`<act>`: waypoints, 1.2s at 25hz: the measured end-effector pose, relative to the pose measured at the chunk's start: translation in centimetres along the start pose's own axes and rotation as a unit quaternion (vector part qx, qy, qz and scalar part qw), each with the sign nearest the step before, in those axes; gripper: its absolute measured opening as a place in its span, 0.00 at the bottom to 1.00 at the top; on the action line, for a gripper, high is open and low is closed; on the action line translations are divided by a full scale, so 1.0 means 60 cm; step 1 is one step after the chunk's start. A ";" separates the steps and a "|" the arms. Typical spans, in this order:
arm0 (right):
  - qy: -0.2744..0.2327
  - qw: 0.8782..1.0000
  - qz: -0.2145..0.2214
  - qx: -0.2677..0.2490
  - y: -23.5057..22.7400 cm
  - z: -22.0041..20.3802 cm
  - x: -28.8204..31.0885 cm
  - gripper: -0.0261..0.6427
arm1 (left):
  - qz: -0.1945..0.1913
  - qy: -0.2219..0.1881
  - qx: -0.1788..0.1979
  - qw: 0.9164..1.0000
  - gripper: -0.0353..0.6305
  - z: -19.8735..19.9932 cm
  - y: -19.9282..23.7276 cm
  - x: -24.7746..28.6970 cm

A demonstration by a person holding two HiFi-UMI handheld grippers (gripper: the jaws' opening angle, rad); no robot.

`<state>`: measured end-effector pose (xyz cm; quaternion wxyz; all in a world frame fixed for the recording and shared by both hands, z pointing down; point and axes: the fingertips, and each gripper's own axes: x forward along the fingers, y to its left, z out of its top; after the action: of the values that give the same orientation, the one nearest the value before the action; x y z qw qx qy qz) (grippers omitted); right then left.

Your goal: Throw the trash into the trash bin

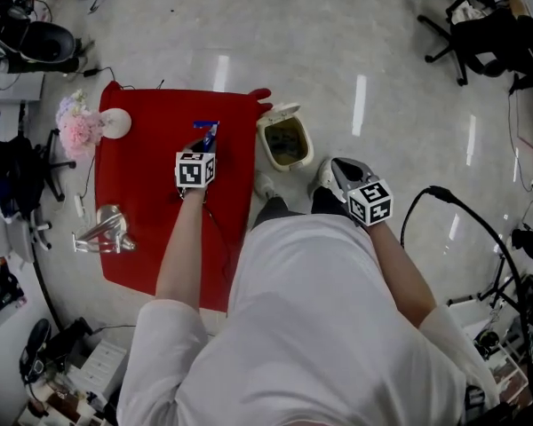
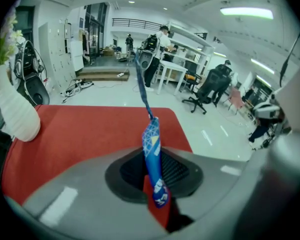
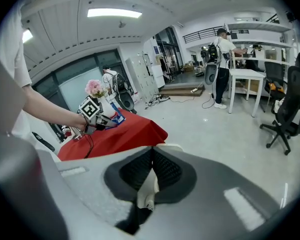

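My left gripper (image 1: pixel 204 145) hangs over the red table (image 1: pixel 142 238), shut on a blue snack wrapper (image 1: pixel 207 131) that sticks up beyond its tips. In the left gripper view the wrapper (image 2: pixel 152 149) stands pinched between the jaws of the left gripper (image 2: pixel 157 186), with red cloth below. The cream trash bin (image 1: pixel 268 140) stands on the floor just right of the table, its lid open. My right gripper (image 1: pixel 334 170) hovers right of the bin. In the right gripper view the right gripper (image 3: pixel 150 176) is shut on a small whitish scrap (image 3: pixel 149 188), and the bin rim (image 3: pixel 166 147) shows just beyond.
A white vase (image 1: pixel 115 122) with pink flowers (image 1: pixel 78 130) stands at the table's far left corner, and a shiny metal object (image 1: pixel 107 231) lies at its left edge. Office chairs (image 1: pixel 480 34) and a black cable (image 1: pixel 466 209) are on the floor to the right.
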<state>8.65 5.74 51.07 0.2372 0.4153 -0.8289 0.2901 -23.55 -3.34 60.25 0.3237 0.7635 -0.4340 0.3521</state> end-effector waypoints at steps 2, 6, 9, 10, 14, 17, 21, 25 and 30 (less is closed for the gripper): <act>0.003 1.000 0.004 0.000 -0.003 -0.008 -0.005 0.04 | -0.006 0.004 -0.001 1.000 0.14 -0.008 -0.025 0.003; 0.004 1.000 0.009 0.003 -0.014 -0.014 -0.009 0.04 | -0.015 0.009 -0.004 1.000 0.14 -0.023 -0.072 0.010; 0.002 1.000 0.015 0.003 -0.025 -0.013 -0.013 0.04 | -0.020 0.011 -0.012 1.000 0.14 -0.031 -0.106 0.010; 0.002 1.000 0.017 0.003 -0.030 -0.013 -0.015 0.04 | -0.021 0.010 -0.016 1.000 0.14 -0.032 -0.118 0.010; 0.005 1.000 0.029 0.000 -0.050 -0.015 -0.019 0.04 | -0.026 0.008 -0.031 0.999 0.14 -0.028 -0.164 0.015; 0.007 0.999 0.038 -0.002 -0.064 -0.016 -0.019 0.04 | -0.030 0.011 -0.037 0.999 0.14 -0.029 -0.197 0.021; 0.010 0.999 0.046 -0.001 -0.079 -0.018 -0.020 0.04 | -0.035 0.022 -0.040 0.998 0.14 -0.041 -0.238 0.034; 0.017 0.998 0.053 -0.002 -0.101 -0.027 -0.015 0.04 | -0.042 0.026 -0.051 0.997 0.14 -0.046 -0.273 0.050; 0.029 0.998 0.057 0.000 -0.138 -0.046 -0.003 0.04 | -0.044 0.021 -0.051 0.997 0.14 -0.040 -0.314 0.065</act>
<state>16.00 3.65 55.31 0.2443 0.3591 -0.8437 0.3154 -5.95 4.69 61.19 0.3869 0.7568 -0.4103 0.3304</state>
